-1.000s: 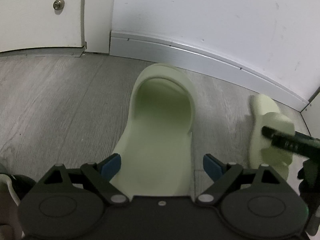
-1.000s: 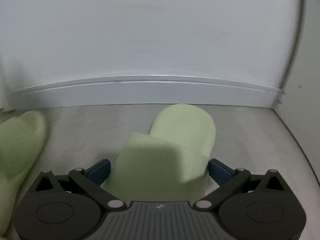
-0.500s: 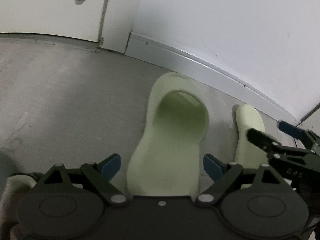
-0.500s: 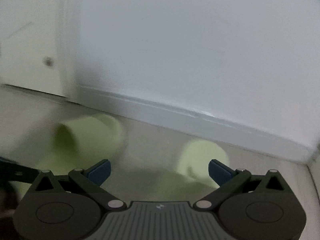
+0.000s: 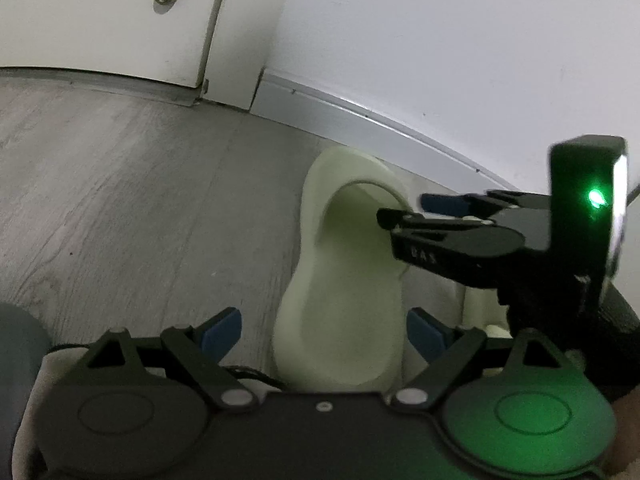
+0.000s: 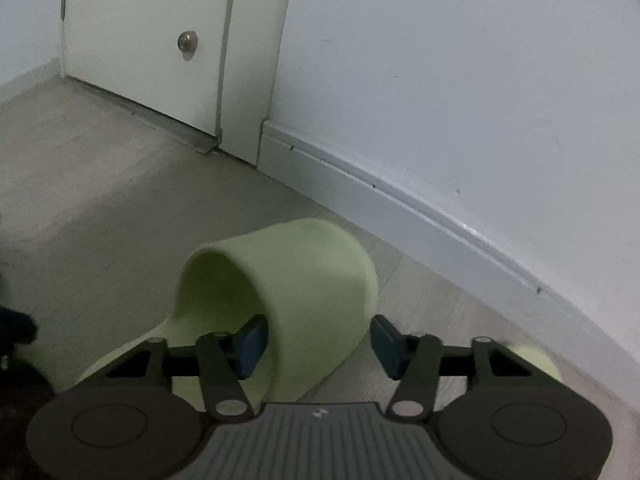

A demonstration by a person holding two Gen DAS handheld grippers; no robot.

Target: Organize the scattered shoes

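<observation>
A pale green foam slipper (image 5: 340,300) lies on the grey wood floor, toe toward the wall. My left gripper (image 5: 323,332) is open, with its blue pads on either side of the slipper's heel and not touching it. From the right, my right gripper (image 5: 404,208) reaches over the strap. In the right wrist view, my right gripper (image 6: 319,345) has one finger inside the strap (image 6: 304,280) and the other outside, narrowed onto the strap's side. The second slipper (image 6: 532,360) lies to the right, mostly hidden; a piece of this second slipper (image 5: 478,308) shows behind the right gripper.
A white wall with a grey baseboard (image 6: 400,200) runs just beyond the slippers. A white door (image 6: 140,40) with a small metal knob (image 6: 187,42) stands to the left. Bare floor (image 5: 120,200) stretches out to the left.
My right gripper has swung left from the second slipper to the first and its fingers have closed in on the strap. My left gripper has pulled back and stays open.
</observation>
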